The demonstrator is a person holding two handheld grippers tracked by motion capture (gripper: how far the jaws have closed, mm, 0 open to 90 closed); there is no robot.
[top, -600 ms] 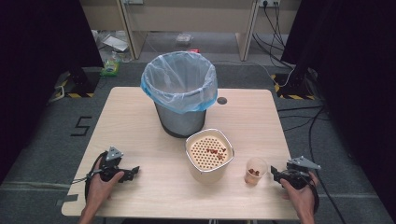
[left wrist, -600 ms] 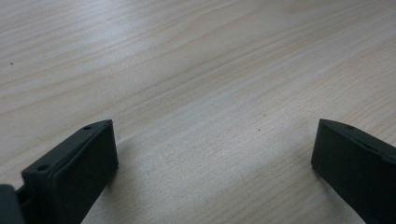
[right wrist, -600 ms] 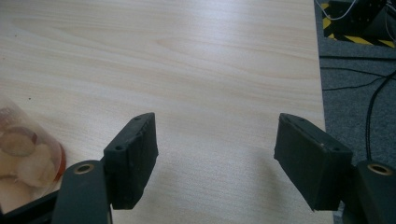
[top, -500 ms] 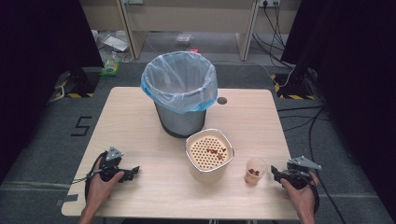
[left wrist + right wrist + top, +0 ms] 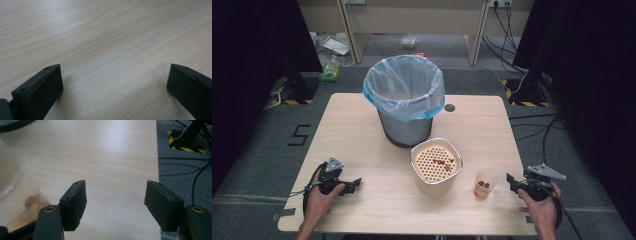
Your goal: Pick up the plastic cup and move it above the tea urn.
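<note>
Item: a small clear plastic cup holding a few reddish-brown bits, standing upright on the pale wooden table near its front edge, just right of a cream square container with a perforated insert that is carrying a few of the same bits; cup and container are sitting close but apart. The right gripper is lying low at the table's right front corner, pointing toward the cup and near it, not touching; its jaws are standing spread, with bare tabletop between them and the cup's rim showing at the left of the right gripper view. The left gripper is resting well apart at the left front, jaws likewise spread wide over bare wood. Compared with the pictures from half a second back, nothing is shifting: both hands, cup and container are keeping their places, which suggests the work is only about to begin, probably with the right gripper closing on the cup. Behind the container, a grey bin lined with a pale blue plastic bag is standing open. Writing: a black "5" marked on the floor left of the table; no brands or labels are legible.
</note>
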